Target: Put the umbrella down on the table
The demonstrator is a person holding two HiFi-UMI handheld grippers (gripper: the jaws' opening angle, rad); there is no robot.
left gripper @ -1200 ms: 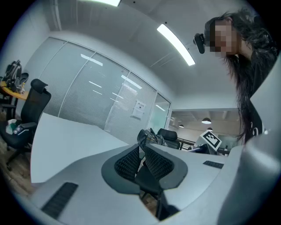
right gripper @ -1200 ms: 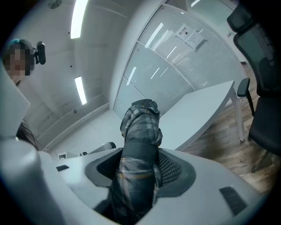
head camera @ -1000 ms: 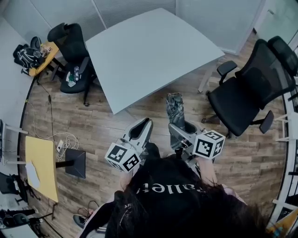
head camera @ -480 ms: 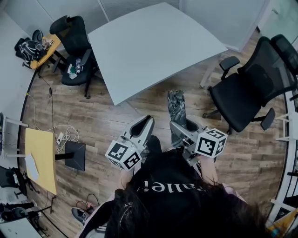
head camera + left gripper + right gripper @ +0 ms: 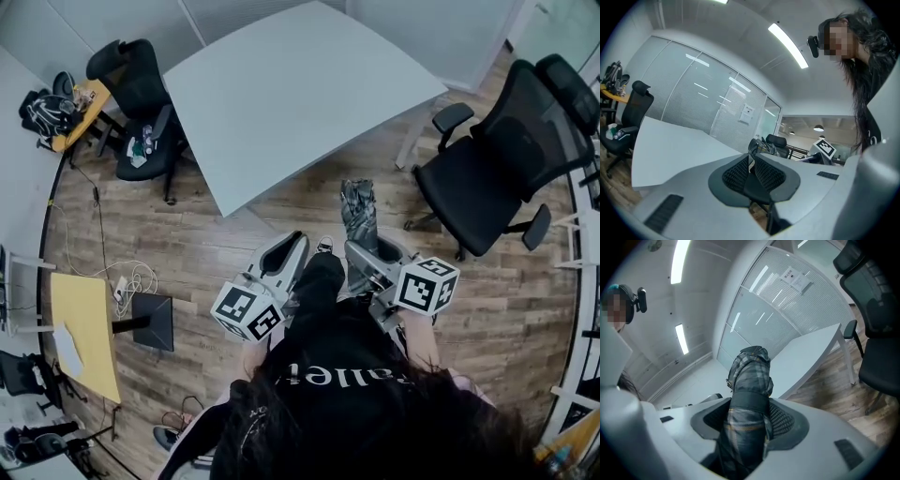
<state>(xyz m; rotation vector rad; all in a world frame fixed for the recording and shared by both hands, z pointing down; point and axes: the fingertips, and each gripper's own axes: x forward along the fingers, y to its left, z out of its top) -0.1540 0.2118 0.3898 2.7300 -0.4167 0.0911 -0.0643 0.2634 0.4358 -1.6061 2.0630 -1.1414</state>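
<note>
A folded grey plaid umbrella [image 5: 356, 211] [image 5: 749, 380] sticks forward out of my right gripper [image 5: 364, 258] [image 5: 750, 425], whose jaws are shut on it across its black strap. Its tip points toward the big pale grey table [image 5: 300, 103] [image 5: 806, 357], and it hangs over the wooden floor short of the table's near edge. My left gripper [image 5: 291, 248] [image 5: 751, 171] is held beside it on the left, its pads together with nothing between them. The table [image 5: 670, 145] lies ahead of it, bare.
A black office chair [image 5: 497, 169] stands to the right of the table, and another [image 5: 141, 103] with things on its seat stands at its left. A yellow side table [image 5: 84, 333] and a black box [image 5: 150, 323] sit on the floor at the left. The person's dark trouser leg [image 5: 319, 281] shows between the grippers.
A dark trouser leg and a shoe have come forward between the two grippers. Both grippers stay about where they were, the umbrella still held in the right one.
</note>
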